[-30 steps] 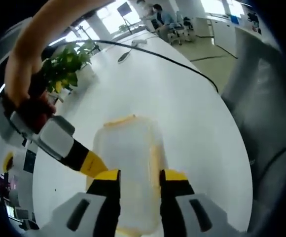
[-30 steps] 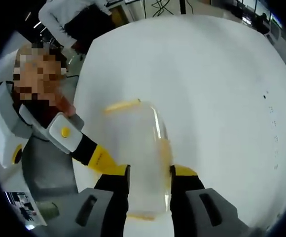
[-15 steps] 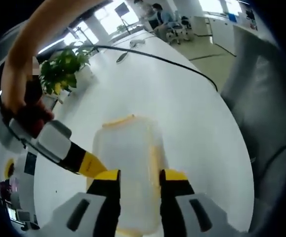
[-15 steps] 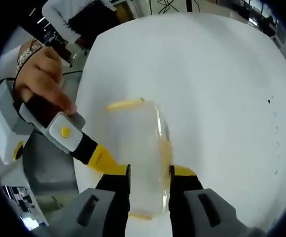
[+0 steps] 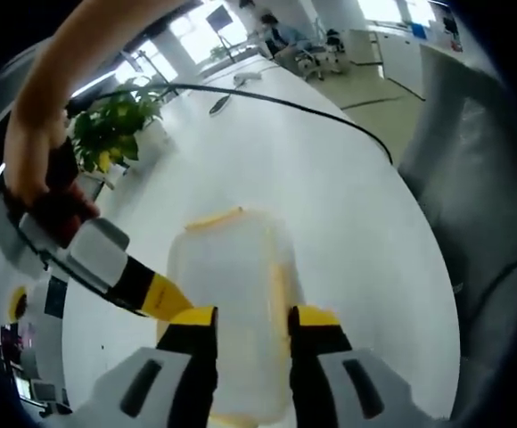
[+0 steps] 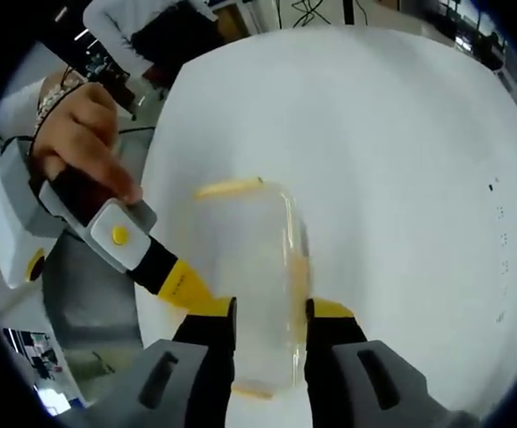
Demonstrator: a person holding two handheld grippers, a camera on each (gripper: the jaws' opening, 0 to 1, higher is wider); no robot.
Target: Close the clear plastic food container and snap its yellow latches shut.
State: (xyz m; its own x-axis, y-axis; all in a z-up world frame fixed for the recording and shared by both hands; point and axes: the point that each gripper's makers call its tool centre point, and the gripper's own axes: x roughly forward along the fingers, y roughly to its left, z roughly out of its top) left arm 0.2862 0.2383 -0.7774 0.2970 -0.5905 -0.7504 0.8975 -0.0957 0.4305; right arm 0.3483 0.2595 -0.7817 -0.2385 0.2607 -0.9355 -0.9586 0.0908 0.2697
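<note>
The clear plastic container [image 5: 232, 303] lies flat on the white bench [image 5: 330, 196], its long side running away from the cameras, and both tools come at it from the near end. In the left gripper view the left tool [image 5: 250, 323] has its yellow-tipped jaws apart, one on each side of the container's near part, with the lid showing between them. Whether the tips press the plastic or only sit close beside it I cannot tell. The right gripper view gives much the same picture: the right tool [image 6: 270, 314] straddles the near end with jaws apart, and contact is again unclear.

In each view the other tool reaches in from the left, its yellow tip against or just beside the container's near left edge. A hand [image 6: 80, 143] grips that tool's handle in the right gripper view.

This two-sided placing looks meant to steady the box and bear on the lid while a side latch is pushed over, though that is a judgement.

The container itself is milky-clear with rounded corners and appears empty. A yellow latch [image 5: 216, 217] runs along its far end, another yellow strip [image 6: 299, 267] runs along its right side, and a bit of yellow shows at the near end. The lid seems to be on; whether any latch is snapped down I cannot tell.

A potted plant [image 5: 116, 125] and a black cable [image 5: 330, 118] sit well beyond it.
</note>
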